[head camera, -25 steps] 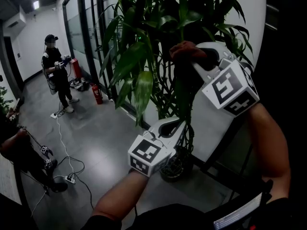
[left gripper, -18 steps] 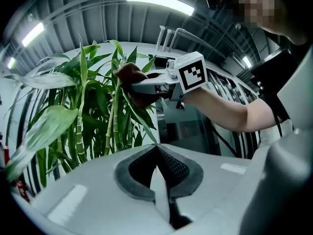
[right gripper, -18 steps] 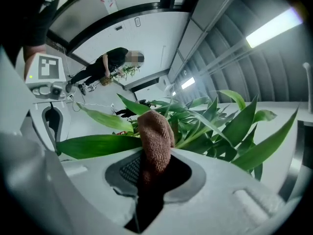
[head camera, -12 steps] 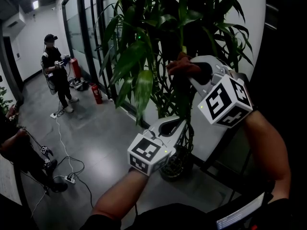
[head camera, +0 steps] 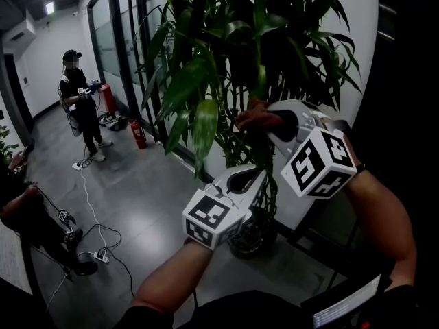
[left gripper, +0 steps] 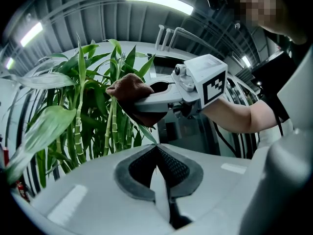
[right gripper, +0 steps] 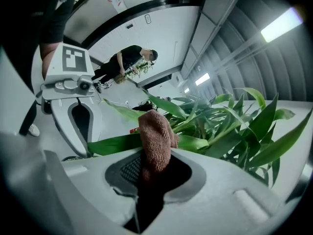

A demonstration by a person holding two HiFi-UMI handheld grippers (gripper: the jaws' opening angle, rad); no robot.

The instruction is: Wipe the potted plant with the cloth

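Note:
A tall potted plant with long green leaves stands in a dark pot by a white wall. My right gripper is shut on a brown cloth, and the cloth presses against the stems at mid height. In the right gripper view the cloth sticks up out of the jaws, with a long leaf lying just behind it. My left gripper, lower down, is shut on the tip of a leaf and holds it stretched toward the cloth.
A person stands at the back left beside the glass wall, with fire extinguishers on the floor nearby. Cables trail over the grey floor. Another person is at the left edge.
My right gripper has slid downward along the plant with the cloth in it. The left gripper has stayed where it was.

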